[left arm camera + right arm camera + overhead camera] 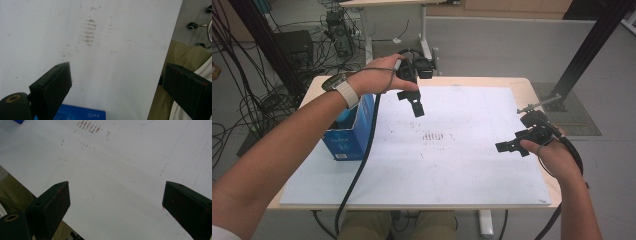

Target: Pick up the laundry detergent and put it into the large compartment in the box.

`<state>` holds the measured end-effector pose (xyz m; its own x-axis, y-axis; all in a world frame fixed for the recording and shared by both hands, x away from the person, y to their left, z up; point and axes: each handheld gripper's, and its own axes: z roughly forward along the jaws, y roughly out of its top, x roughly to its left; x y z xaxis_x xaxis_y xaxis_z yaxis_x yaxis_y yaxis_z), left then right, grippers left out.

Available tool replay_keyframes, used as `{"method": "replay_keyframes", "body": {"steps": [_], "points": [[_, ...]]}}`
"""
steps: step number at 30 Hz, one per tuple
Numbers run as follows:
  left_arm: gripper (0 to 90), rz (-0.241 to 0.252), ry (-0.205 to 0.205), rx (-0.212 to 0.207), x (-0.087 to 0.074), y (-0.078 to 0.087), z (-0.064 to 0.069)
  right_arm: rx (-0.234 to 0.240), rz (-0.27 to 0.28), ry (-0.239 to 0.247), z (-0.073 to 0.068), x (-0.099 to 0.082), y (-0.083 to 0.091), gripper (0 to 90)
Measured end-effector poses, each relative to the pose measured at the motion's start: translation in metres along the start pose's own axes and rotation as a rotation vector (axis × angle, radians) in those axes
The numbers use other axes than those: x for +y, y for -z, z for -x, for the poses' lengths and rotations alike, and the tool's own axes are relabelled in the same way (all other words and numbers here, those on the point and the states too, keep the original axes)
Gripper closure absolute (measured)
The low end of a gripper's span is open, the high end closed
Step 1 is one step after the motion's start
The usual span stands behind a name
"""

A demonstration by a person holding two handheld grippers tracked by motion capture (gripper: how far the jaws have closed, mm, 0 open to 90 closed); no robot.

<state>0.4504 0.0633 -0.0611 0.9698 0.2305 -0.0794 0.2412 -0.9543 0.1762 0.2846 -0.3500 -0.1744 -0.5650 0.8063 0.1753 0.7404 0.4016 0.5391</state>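
Note:
A person holds a black gripper in each hand over a white board (pixel 462 165) on the table. My left gripper (pixel 412 102) hangs above the board's far left part, just right of a blue box (pixel 354 132); its jaws stand wide apart with nothing between them (pixel 117 85). The blue box's top edge (pixel 82 115) shows below those jaws. My right gripper (pixel 512 146) hovers near the board's right edge, pointing left. Its jaws (pixel 116 202) are also wide open and empty, with bare board beneath.
Faint brown smudges (pixel 433 135) mark the board's middle. The open blue box stands at the board's left edge, under the left forearm. A black cable (pixel 362 160) trails from the left gripper across the board's front left. Cables, table legs and a black frame post (pixel 584 50) surround the table.

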Motion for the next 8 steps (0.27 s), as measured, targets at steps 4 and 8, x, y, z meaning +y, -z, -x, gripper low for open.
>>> {"method": "replay_keyframes", "body": {"steps": [4,8], "points": [[9.0,0.001,0.003,0.000,-0.0006,-0.0002,0.0004,-0.001,-0.003,-0.019,-0.0017,-0.0009,0.0010,7.6],[9.0,0.001,0.003,0.001,-0.0007,-0.0003,0.0005,-0.001,-0.001,-0.018,-0.0012,-0.0017,0.0011,7.6]]}}
